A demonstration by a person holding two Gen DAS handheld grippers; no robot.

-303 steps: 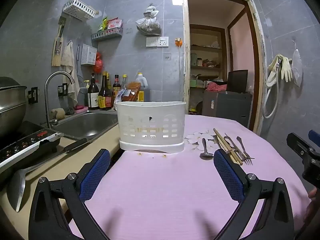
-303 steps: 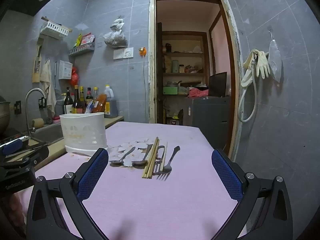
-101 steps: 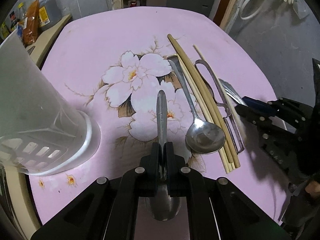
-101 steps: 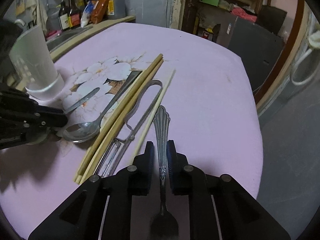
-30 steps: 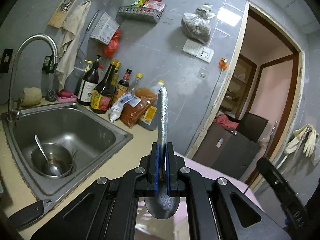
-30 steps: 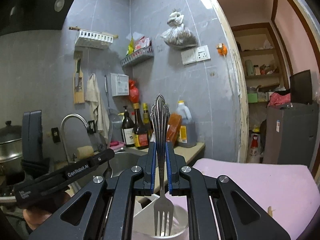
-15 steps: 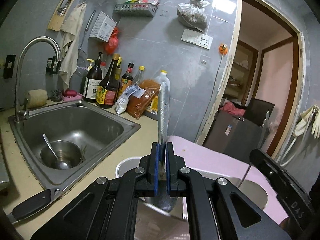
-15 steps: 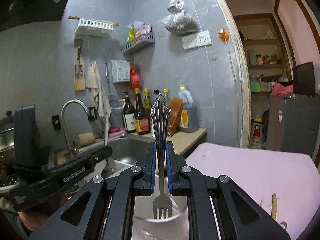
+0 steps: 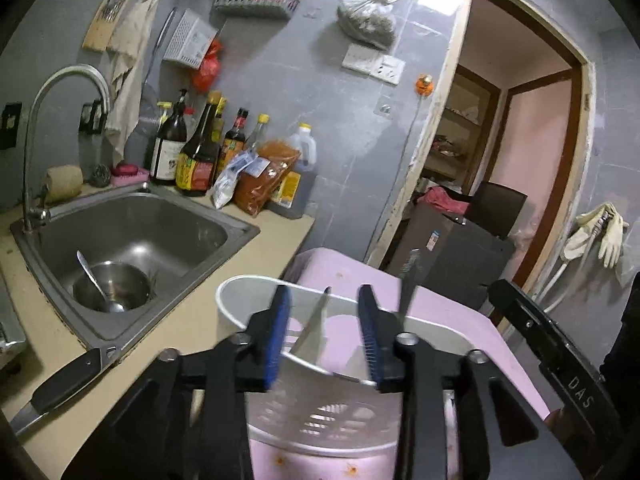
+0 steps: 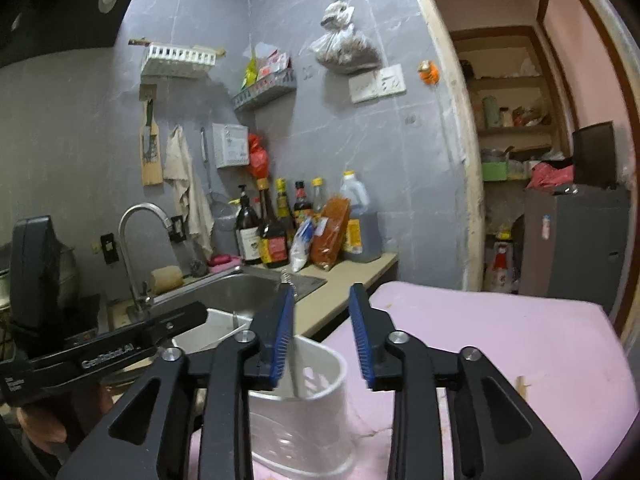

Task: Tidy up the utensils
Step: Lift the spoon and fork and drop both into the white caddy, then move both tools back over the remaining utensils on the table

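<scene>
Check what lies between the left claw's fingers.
In the left wrist view, the spoon handle slants up out of the white utensil holder, in the gap of the open left claw, apparently touching neither pad.

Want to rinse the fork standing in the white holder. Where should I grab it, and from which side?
Grip the fork by its handle near the top, where it stands above the rim of the holder, coming down from above. The holder's walls hide everything lower, and the spoon leans close beside it.
</scene>
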